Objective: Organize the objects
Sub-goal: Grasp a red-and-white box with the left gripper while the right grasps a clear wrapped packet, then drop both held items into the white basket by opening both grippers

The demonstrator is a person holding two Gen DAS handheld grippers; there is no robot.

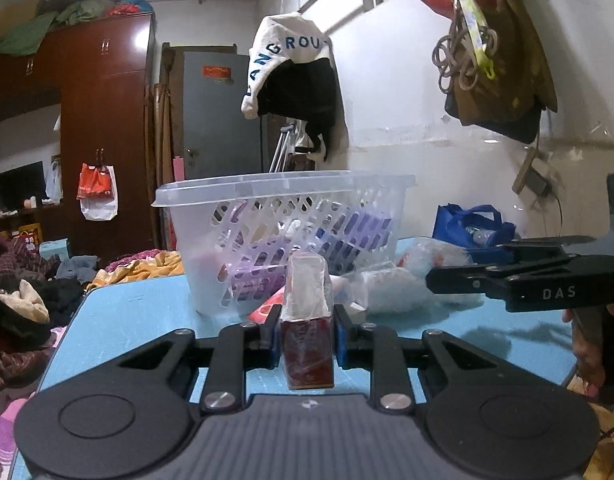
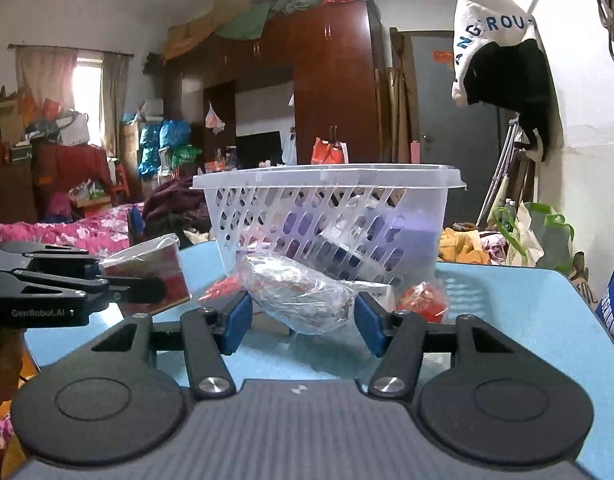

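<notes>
Basket contents blurred behind lattice

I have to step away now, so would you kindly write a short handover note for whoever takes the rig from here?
Left gripper: shut on a small red box wrapped in clear film, held above the blue table, short of the basket.
Right gripper: open, its pads on either side of a clear plastic bag lying on the table, not yet closed on it.
White plastic basket: on the table behind both, already holding purple packages.
Left to do: put the red box in the basket, grasp and load the bag, then the loose red items beside it.
</notes>
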